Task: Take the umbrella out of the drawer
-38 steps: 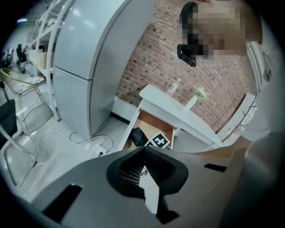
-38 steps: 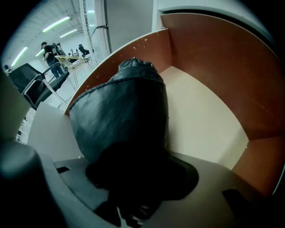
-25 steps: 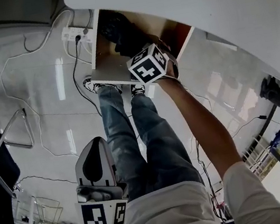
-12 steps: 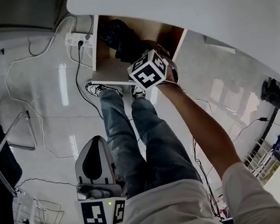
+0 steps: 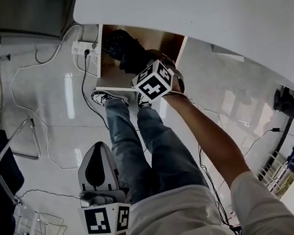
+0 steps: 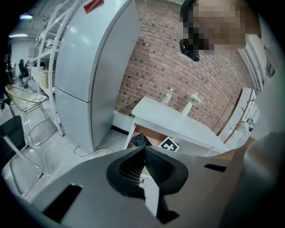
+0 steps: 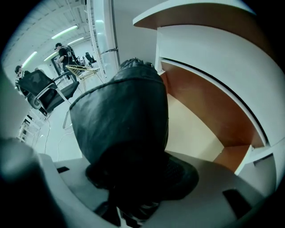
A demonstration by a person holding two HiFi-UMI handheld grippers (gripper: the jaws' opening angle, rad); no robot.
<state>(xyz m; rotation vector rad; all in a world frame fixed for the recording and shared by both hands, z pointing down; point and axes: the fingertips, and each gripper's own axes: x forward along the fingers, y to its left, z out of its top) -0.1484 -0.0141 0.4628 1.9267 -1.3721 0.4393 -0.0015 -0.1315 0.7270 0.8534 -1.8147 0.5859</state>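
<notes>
Overhead, a white table (image 5: 202, 14) fills the upper right of the head view, and 1 wood-lined drawer (image 5: 106, 73) stands pulled open beneath its edge. Black and folded, the umbrella (image 5: 122, 45) shows within the drawer's opening; whether it touches the drawer floor cannot be told. Its near end is clamped between the 2 jaws of the right gripper (image 5: 151, 77). Well apart, low by the person's legs, the left gripper (image 6: 143, 151) has its jaws closed together on nothing.
</notes>
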